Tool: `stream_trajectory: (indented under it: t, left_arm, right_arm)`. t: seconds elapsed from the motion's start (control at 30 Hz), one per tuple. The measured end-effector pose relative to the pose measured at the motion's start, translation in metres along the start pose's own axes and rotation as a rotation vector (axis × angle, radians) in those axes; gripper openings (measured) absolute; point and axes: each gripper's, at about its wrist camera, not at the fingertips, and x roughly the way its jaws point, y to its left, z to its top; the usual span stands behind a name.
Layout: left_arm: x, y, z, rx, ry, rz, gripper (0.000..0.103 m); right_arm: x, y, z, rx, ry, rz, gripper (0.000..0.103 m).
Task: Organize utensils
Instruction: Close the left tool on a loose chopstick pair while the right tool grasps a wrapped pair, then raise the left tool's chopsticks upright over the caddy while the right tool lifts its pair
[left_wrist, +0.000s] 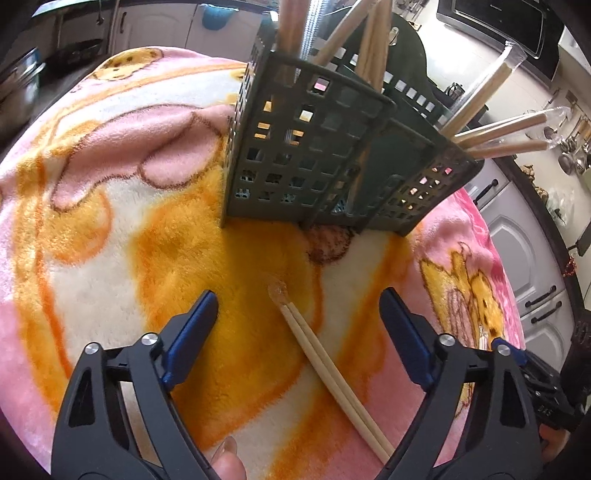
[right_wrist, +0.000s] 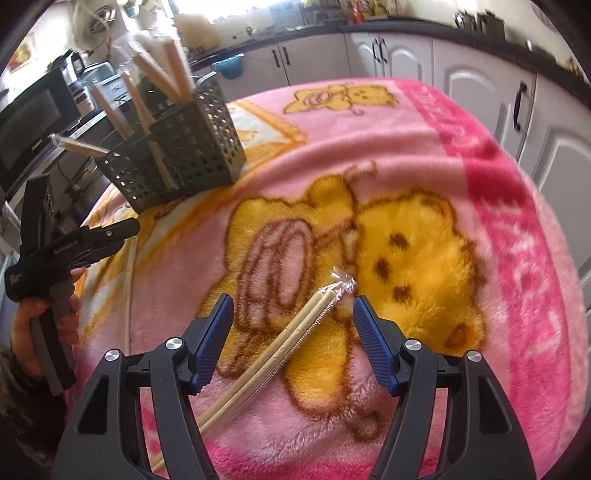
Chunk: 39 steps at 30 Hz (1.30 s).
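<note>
Both tongs, left (left_wrist: 297, 317) and right (right_wrist: 293, 319), gape over wrapped chopsticks (right_wrist: 295, 332) on the blanket (right_wrist: 461, 166).

**Kitchen surroundings around the fleece blanket**

A fluffy pink, orange and cream fleece blanket with cartoon bear prints (right_wrist: 424, 155) covers the work surface. Beyond the blanket's far edge runs a row of white panelled cabinet doors with dark handles (right_wrist: 476, 85) under a dark countertop (right_wrist: 388, 26). A teal cloth (right_wrist: 231, 68) hangs on those cabinets. To the blanket's left in the right wrist view sits a black microwave oven (right_wrist: 29, 122).
</note>
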Motion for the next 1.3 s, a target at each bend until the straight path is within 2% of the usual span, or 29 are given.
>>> stream_trajectory:
  t: [0.17,0.53,0.87,1.1,1.3]
  left_arm:
    - [0.002,0.005,0.003,-0.003,-0.004,0.007,0.068]
    - [0.001,0.013,0.007,0.017,-0.014,0.063,0.031]
    - [0.002,0.020,0.008,0.018,-0.018,0.069,0.020]
    - [0.001,0.029,0.009,0.000,-0.012,0.062,0.009]
    - [-0.007,0.038,0.011,-0.035,-0.009,0.037,0.002]
  right_arm:
    - [0.013,-0.009,0.003,0.055,0.036,0.017,0.060]
    - [0.021,-0.012,0.013,0.086,0.038,-0.004,0.042]
    - [0.028,-0.011,0.020,0.071,0.042,-0.022,0.028]
    - [0.034,-0.010,0.025,0.079,0.025,-0.021,0.012]
    - [0.029,-0.002,0.033,0.075,-0.003,0.038,0.009]
